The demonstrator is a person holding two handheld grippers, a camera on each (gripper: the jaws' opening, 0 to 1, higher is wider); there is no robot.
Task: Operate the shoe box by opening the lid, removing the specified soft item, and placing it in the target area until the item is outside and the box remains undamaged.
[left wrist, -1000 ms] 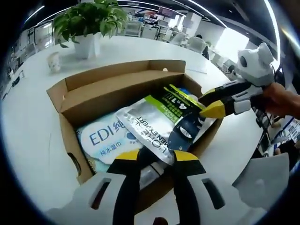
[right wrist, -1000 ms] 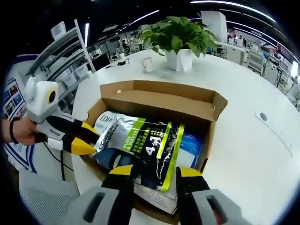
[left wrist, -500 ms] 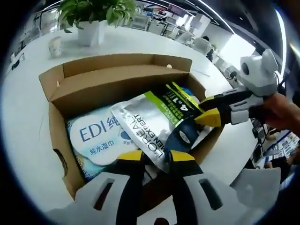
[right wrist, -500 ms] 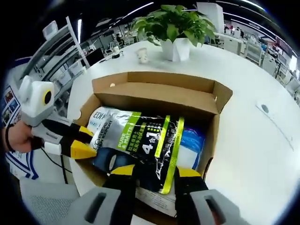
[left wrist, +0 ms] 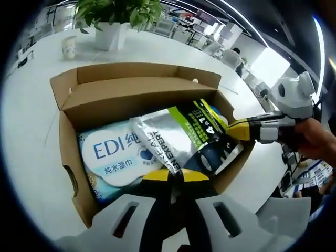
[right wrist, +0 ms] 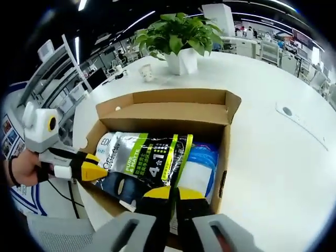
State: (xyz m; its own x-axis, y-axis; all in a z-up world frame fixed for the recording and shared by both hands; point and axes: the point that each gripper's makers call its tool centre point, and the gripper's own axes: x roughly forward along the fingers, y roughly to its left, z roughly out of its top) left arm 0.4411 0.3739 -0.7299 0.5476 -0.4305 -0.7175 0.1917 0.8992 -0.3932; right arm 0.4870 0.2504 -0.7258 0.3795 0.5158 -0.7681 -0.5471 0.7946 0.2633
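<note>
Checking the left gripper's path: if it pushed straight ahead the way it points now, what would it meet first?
Most likely the silver pouch, which lies right past the left gripper in the open box; its jaws look shut on its near edge.

Broad white bench. Potted plant in white pot and a paper cup near its far edge. Beyond: open office with desks, metal shelving, ceiling strip lights, bright window.
</note>
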